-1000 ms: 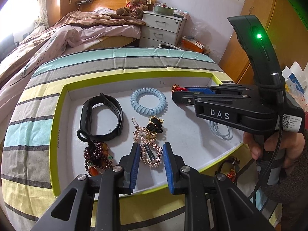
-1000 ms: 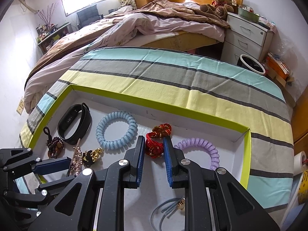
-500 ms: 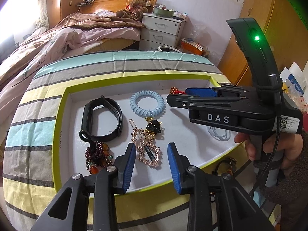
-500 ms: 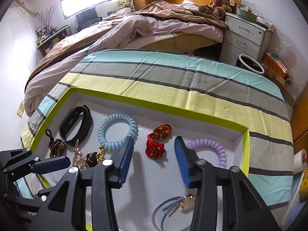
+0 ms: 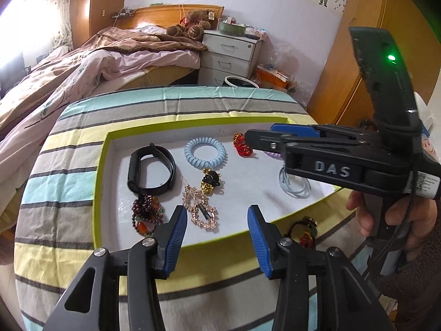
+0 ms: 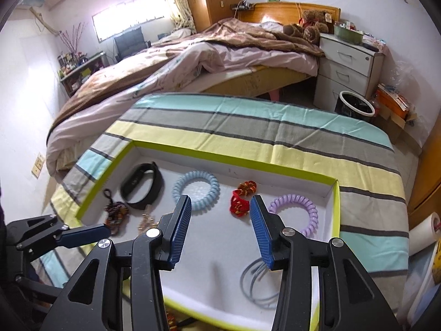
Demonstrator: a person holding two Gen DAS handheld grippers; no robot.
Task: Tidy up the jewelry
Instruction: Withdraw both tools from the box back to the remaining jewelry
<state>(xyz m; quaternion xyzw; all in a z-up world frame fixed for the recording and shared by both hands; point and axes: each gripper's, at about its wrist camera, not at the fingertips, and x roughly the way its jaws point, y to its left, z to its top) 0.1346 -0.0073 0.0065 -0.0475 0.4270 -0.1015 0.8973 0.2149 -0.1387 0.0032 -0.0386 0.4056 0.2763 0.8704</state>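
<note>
My left jaws [image 5: 217,229] are spread wide and hold nothing, low in the frame over the pink bead chain [image 5: 199,209] in the tray [image 5: 100,182]. My right jaws [image 6: 220,229] are spread too, with the red ornament [image 6: 241,201] just above them at centre

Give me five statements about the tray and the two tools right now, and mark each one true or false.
1. The left tool is open and holds nothing. True.
2. The right tool is clamped on the red knotted ornament. False: its fingers are spread and the ornament lies free in the tray.
3. The light blue spiral hair tie lies inside the white tray with the lime-green rim. True.
4. The black fitness band sits outside the tray on the striped cloth. False: it lies inside the tray, near its left wall.
5. The lilac spiral hair tie lies left of the blue one. False: it lies to the right, near the tray's right wall.
</note>
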